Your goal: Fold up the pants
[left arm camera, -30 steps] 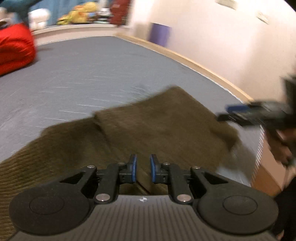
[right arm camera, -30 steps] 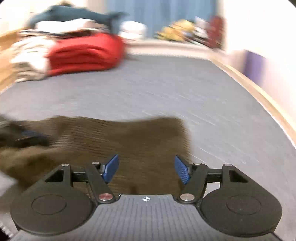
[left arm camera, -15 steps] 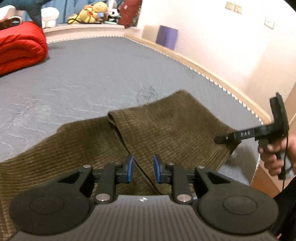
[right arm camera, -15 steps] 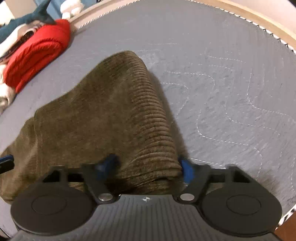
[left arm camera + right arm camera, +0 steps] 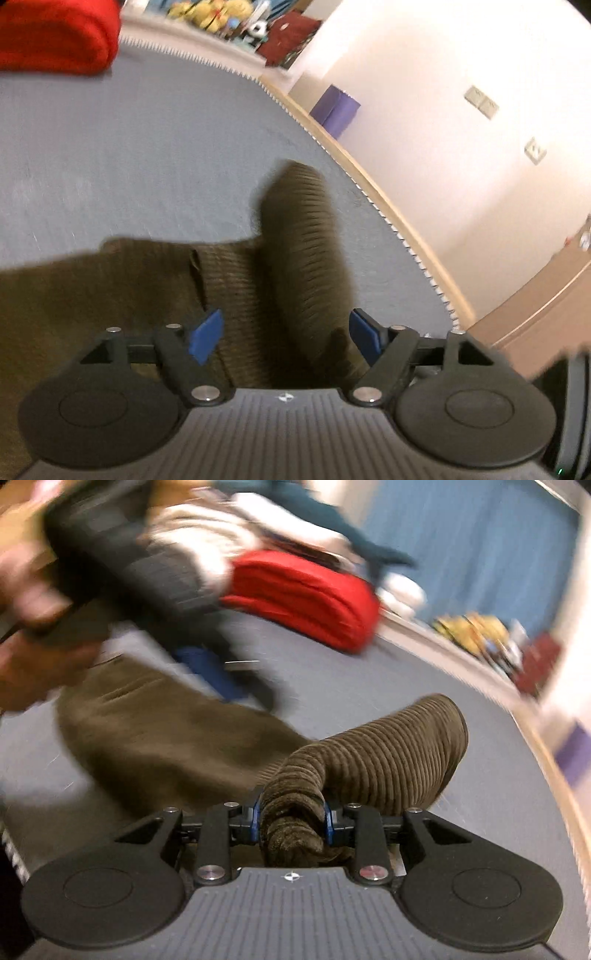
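The olive-brown corduroy pants [image 5: 236, 280] lie on the grey mattress [image 5: 129, 155]. My left gripper [image 5: 286, 338] is open, its blue pads wide apart just above the cloth, with a raised fold of the pants [image 5: 306, 240] running between them. My right gripper [image 5: 291, 818] is shut on a bunched end of the pants [image 5: 373, 760] and holds it lifted off the mattress [image 5: 480, 812]. The rest of the pants [image 5: 155, 738] spreads flat to the left. The left gripper [image 5: 122, 561] and the hand that holds it show blurred at the upper left of the right wrist view.
A red folded blanket [image 5: 306, 594] with a pile of other bedding lies at the far end of the mattress. Soft toys [image 5: 207, 18] sit along the back ledge. A wooden frame edge [image 5: 399, 221] and a white wall bound the right side, with a purple box [image 5: 336, 110] beside it.
My left gripper has opened wide and let go of the pants. My right gripper has closed on the pants end and lifted it. Both views have swung round.
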Available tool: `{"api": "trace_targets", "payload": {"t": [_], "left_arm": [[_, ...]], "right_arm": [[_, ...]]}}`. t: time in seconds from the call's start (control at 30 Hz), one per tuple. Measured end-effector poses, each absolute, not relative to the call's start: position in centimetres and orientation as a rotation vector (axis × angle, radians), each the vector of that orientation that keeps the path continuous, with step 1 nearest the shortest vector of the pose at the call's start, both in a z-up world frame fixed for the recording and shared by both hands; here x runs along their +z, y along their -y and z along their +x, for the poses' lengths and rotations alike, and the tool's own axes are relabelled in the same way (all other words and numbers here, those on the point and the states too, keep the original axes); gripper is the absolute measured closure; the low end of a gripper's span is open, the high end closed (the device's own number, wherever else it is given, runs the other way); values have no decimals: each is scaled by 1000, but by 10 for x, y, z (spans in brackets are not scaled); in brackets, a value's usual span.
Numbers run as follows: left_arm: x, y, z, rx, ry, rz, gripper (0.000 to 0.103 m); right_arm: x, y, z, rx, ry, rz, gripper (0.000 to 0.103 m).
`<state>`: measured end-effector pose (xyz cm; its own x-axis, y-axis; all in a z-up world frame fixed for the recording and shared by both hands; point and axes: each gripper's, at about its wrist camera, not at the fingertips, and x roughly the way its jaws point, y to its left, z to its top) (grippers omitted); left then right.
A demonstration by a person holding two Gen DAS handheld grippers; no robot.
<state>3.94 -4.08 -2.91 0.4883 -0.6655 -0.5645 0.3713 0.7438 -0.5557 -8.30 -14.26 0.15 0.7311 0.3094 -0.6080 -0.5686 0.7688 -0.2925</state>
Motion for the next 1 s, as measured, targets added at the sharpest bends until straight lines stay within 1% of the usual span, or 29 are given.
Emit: {"api": "trace_targets", "payload": {"t": [0.13,0.23,0.33,0.43,0.5,0.57,0.6,0.63,0.7,0.77,0.83,0.9,0.97,1.0], "left_arm": [[-40,38,53,-641,-903,-443,19],[-49,36,62,-559,-942,-436,19],[-61,30,71,-545,-982,-496,19],[-71,32,80,-543,-1015,-512,23],[-77,35,80,-557,-1022,-519,31],[-74,36,83,-570,-1002,-497,61],[-71,39,82,-570,-982,-465,70],[-69,40,81,-574,-967,-439,82],[-63,38,77,-567,-939,-407,85],[-55,28,72,-552,-904,-381,86],[-46,7,67,-517,-871,-368,86],[-36,-27,63,-460,-844,-383,86],[-29,-66,57,-350,-828,-393,86],[-28,-84,54,-300,-829,-398,86]], "right_arm": [[-2,107,-101,589,-539,-585,72],[1,93,-107,623,-536,-595,73],[3,85,-106,632,-534,-602,74],[3,85,-102,636,-539,-599,74],[2,87,-104,636,-537,-596,74],[1,87,-103,638,-541,-592,74],[0,87,-103,639,-541,-593,74],[0,88,-103,639,-542,-595,74],[0,88,-101,642,-543,-599,72],[8,93,-100,683,-553,-568,65],[23,98,-99,760,-552,-494,65],[42,104,-98,857,-553,-400,59],[57,112,-92,913,-561,-299,50],[61,115,-88,917,-563,-266,49]]}}
